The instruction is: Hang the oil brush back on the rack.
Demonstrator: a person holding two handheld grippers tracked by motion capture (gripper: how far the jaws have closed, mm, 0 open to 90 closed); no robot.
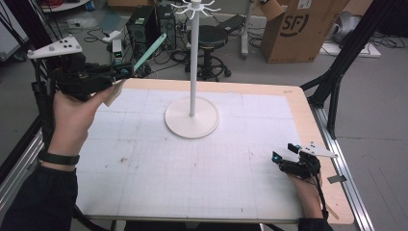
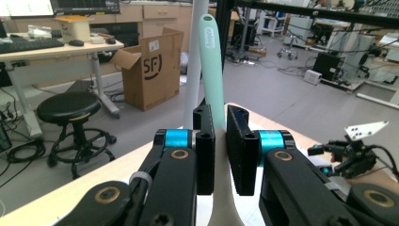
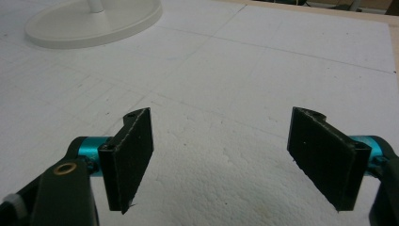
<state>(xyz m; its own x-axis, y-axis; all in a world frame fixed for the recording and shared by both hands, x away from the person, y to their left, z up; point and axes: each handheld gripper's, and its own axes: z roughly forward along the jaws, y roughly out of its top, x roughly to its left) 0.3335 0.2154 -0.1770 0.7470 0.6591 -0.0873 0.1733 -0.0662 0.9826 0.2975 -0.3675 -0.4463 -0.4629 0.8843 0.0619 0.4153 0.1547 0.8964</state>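
Past my table's edge I see a black round stool [image 1: 210,36] on the grey floor, a brown SF cardboard box [image 1: 300,29] to its right, and black computer towers [image 1: 151,26] to its left among loose cables.

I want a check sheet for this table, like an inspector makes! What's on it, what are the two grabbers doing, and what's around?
Surface: white gridded mat on a wooden table, with small dark marks.
Job's things: mint-green utensil, a spatula or spoon, handle up, light end under the jaws; white stand with hooks on top, on a round base.
Clutter: nothing seen on the mat.
Grippers: left gripper raised, shut on the utensil; right gripper open, low over the mat.
Cables: black cables trail from both grippers; more lie on the floor.
Surroundings: cardboard box, black stool, computer towers, desks.
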